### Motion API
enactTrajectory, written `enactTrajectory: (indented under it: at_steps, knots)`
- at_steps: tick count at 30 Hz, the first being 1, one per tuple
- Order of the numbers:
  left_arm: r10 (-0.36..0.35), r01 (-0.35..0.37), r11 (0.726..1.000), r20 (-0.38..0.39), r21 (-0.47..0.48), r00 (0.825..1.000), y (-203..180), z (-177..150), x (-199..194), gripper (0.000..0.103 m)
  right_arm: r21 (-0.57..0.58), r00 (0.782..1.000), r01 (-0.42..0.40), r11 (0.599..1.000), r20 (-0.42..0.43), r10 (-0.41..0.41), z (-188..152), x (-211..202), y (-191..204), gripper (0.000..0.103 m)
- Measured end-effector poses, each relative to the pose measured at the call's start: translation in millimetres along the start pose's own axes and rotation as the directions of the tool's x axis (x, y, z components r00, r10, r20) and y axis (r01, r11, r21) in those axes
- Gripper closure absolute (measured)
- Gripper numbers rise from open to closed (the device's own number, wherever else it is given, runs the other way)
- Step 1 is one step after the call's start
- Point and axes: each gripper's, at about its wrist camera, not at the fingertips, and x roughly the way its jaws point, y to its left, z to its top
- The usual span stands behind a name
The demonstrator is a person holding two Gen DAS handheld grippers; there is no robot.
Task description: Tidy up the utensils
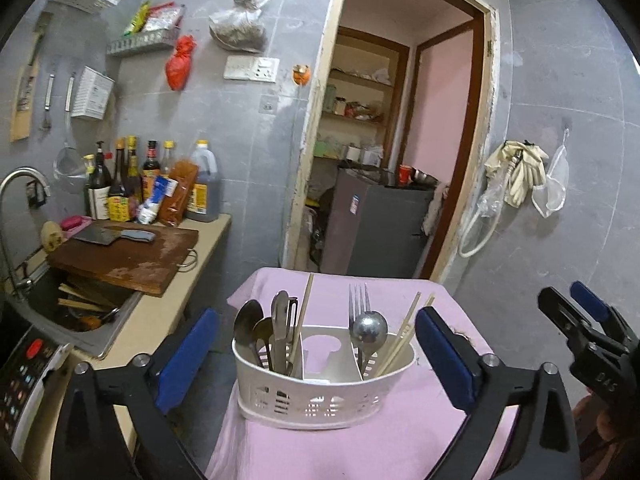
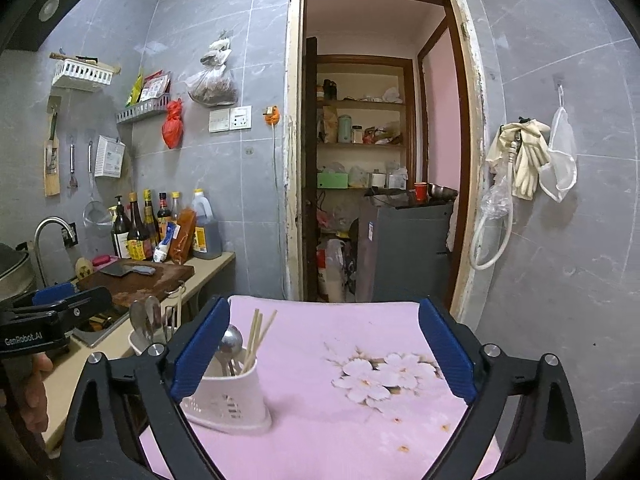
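A white slotted utensil caddy (image 1: 316,384) stands on a pink cloth-covered table (image 1: 320,452). Its left section holds spoons (image 1: 248,324) and one chopstick; its right section holds a fork (image 1: 359,300), a ladle (image 1: 370,328) and chopsticks (image 1: 404,336). My left gripper (image 1: 316,356) is open, one finger on each side of the caddy, holding nothing. My right gripper (image 2: 324,356) is open and empty over the cloth, with the caddy (image 2: 232,400) at its left finger. It also shows in the left wrist view (image 1: 588,320).
A counter (image 1: 176,292) on the left carries a cutting board with a cleaver (image 1: 116,236), sauce bottles (image 1: 152,184) and a sink (image 1: 80,308) with utensils in it. A doorway (image 2: 384,160) lies behind the table, with a grey fridge (image 2: 404,248) inside it.
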Motion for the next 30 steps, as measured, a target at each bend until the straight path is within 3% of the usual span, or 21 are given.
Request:
enactTrajectory:
  at_steps: [6, 21, 30]
  knots:
    - [0.019, -0.019, 1.0, 0.012, -0.008, 1.0, -9, -9, -23, 0.001, 0.011, 1.0, 0.008, 1.0, -0.006, -0.008, 0, -27, -14, 0.003]
    - [0.051, -0.05, 0.998, -0.027, 0.047, 0.998, -23, -39, -87, 0.001, 0.026, 0.998, 0.011, 1.0, -0.059, -0.009, -25, -102, -39, 0.002]
    - [0.038, -0.038, 0.999, -0.017, 0.016, 0.999, -27, -59, -117, 0.001, 0.038, 0.999, 0.019, 0.999, -0.044, -0.017, -35, -141, -42, 0.002]
